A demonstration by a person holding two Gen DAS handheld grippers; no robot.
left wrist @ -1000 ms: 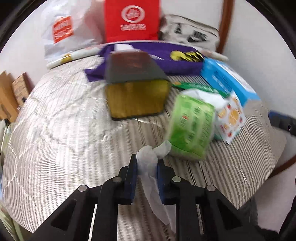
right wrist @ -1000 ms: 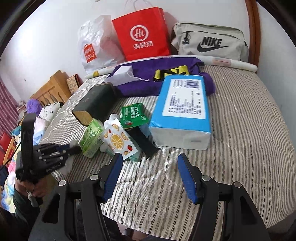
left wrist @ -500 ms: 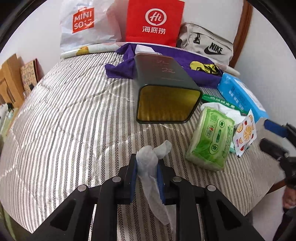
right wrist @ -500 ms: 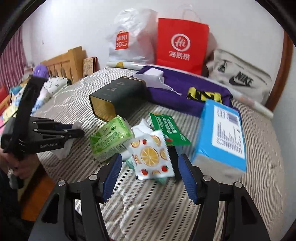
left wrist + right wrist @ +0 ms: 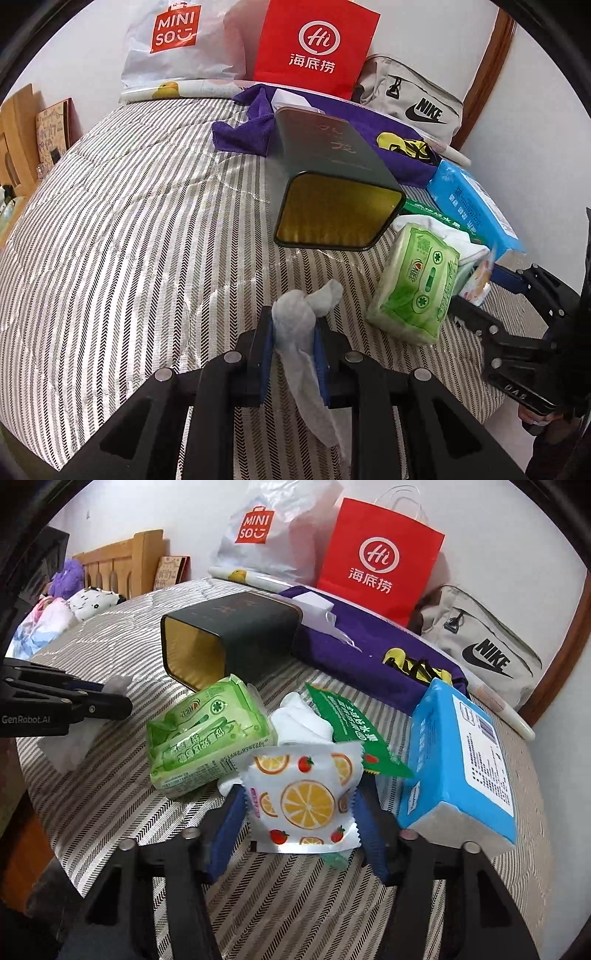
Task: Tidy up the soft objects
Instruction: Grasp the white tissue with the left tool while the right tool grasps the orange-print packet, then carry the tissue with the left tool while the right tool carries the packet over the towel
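Since the earlier frame, the right gripper [image 5: 299,812] has been brought down around the fruit-print packet [image 5: 304,801], which now stands between its closing jaws; firm pad contact cannot be confirmed. A crumpled white tissue [image 5: 299,321] is held pinched in the left gripper [image 5: 293,341], presumably for stowing. At 1 o'clock from it lies the green tissue pack [image 5: 415,286]. Farther off, at 12 o'clock, the dark tin [image 5: 332,184] lies tipped, mouth toward the grippers, judged the likely receptacle on the striped bed [image 5: 129,221].
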